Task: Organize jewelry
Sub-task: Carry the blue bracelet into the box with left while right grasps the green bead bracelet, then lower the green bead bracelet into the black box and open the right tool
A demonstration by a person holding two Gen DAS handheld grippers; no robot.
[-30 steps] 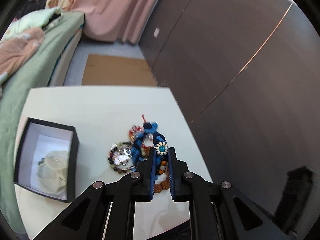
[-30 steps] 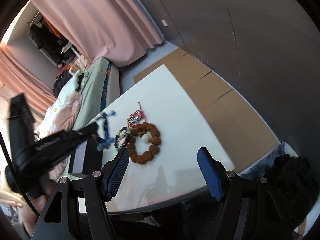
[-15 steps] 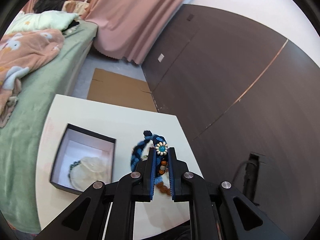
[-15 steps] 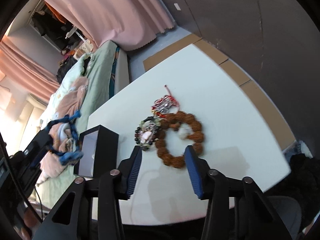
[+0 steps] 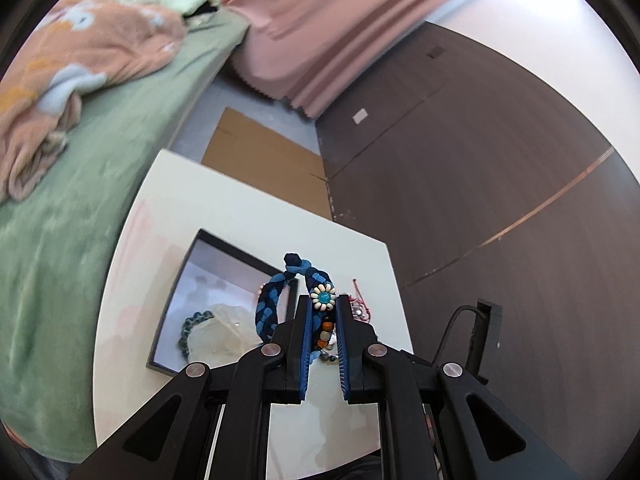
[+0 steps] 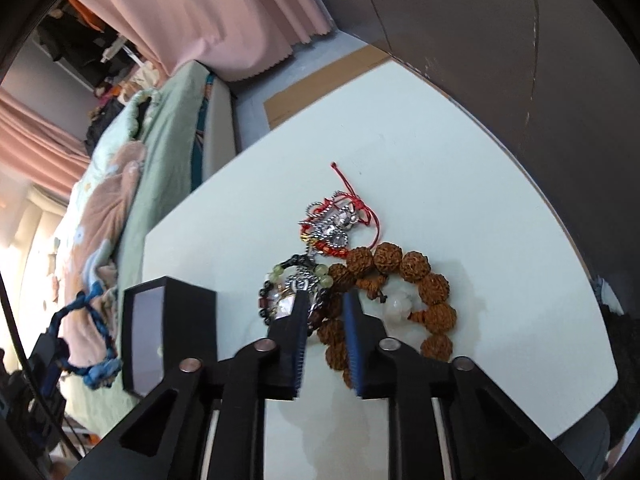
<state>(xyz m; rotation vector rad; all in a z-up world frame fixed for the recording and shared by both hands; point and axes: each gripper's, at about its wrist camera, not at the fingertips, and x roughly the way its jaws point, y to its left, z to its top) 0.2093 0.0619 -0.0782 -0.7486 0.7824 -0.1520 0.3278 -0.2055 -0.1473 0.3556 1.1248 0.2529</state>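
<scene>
Now I'm carrying the blue braided bracelet (image 5: pixel 280 300), pinched in my left gripper (image 5: pixel 323 312), over above the black box (image 5: pixel 192 276); my right gripper (image 6: pixel 324 308) is narrowing, nothing clamped, onto the rudraksha bracelet (image 6: pixel 404 266).

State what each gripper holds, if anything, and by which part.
The left gripper holds the blue braided bracelet, pinched at its beaded section beside the flower bead. The right gripper holds nothing.

A home bedroom: a bed (image 5: pixel 100 128) with rumpled blankets (image 5: pixel 80 40), pink curtains (image 5: pixel 320 28), dark wardrobe doors (image 5: pixel 500 160)
</scene>
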